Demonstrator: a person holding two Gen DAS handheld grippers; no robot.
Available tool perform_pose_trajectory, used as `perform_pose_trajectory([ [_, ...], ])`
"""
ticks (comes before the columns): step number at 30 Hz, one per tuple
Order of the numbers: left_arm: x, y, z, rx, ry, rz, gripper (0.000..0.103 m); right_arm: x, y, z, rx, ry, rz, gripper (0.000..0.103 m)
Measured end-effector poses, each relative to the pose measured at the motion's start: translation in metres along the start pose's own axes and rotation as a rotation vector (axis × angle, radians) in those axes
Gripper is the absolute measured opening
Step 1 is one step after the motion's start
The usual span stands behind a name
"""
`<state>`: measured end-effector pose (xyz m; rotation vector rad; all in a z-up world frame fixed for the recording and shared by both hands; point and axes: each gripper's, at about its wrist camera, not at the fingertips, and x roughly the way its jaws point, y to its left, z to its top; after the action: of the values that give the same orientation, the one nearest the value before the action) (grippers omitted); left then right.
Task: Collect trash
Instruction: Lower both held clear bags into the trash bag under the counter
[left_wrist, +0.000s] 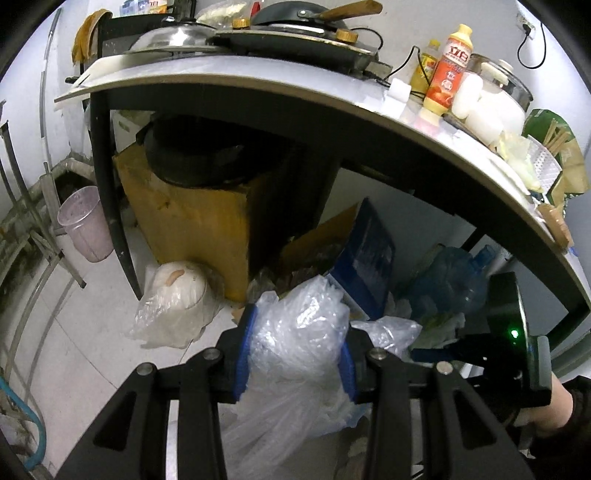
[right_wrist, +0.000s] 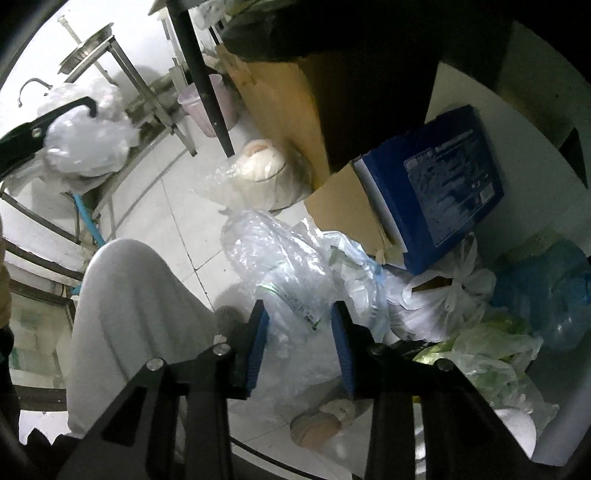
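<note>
My left gripper is shut on a crumpled bundle of clear plastic bags. That bundle also shows at the upper left of the right wrist view, beside a left finger. My right gripper points down at a trash heap on the floor. Its blue pads stand apart on either side of a clear plastic bag, and I see no squeeze on it. Beside that bag lie a tied white bag and a greenish bag. The right gripper's black body sits at the right of the left wrist view.
A table edge with a stove, pans and bottles overhangs the heap. Under it stand a cardboard box, a blue carton, a blue water jug and a bagged bowl. A pink bin stands left. A white trouser leg is close.
</note>
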<state>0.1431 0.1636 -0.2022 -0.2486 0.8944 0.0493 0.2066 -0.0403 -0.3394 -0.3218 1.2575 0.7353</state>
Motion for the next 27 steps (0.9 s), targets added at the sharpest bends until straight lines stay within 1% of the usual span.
perform_pose_trajectory([
  [3,0.005,0.003,0.0,-0.002,0.009,0.002,0.039,0.009,-0.002,0.004,0.013,0.017,0.001,0.05],
  [5,0.008,0.005,0.001,-0.003,0.014,0.003,0.039,0.013,-0.004,0.006,0.018,0.021,-0.001,0.052],
  [9,0.014,0.005,0.002,0.001,0.026,0.003,0.039,0.012,-0.008,0.007,0.022,0.02,-0.004,0.052],
  [15,0.023,-0.008,0.0,0.022,0.05,-0.005,0.039,0.008,-0.019,-0.002,0.044,0.016,-0.012,0.052],
  [23,0.046,-0.04,-0.01,0.047,0.122,-0.031,0.039,-0.006,-0.042,-0.019,0.089,-0.004,-0.02,0.052],
  [27,0.062,-0.057,-0.013,0.054,0.162,-0.045,0.041,-0.013,-0.056,-0.028,0.116,-0.013,-0.019,0.052],
])
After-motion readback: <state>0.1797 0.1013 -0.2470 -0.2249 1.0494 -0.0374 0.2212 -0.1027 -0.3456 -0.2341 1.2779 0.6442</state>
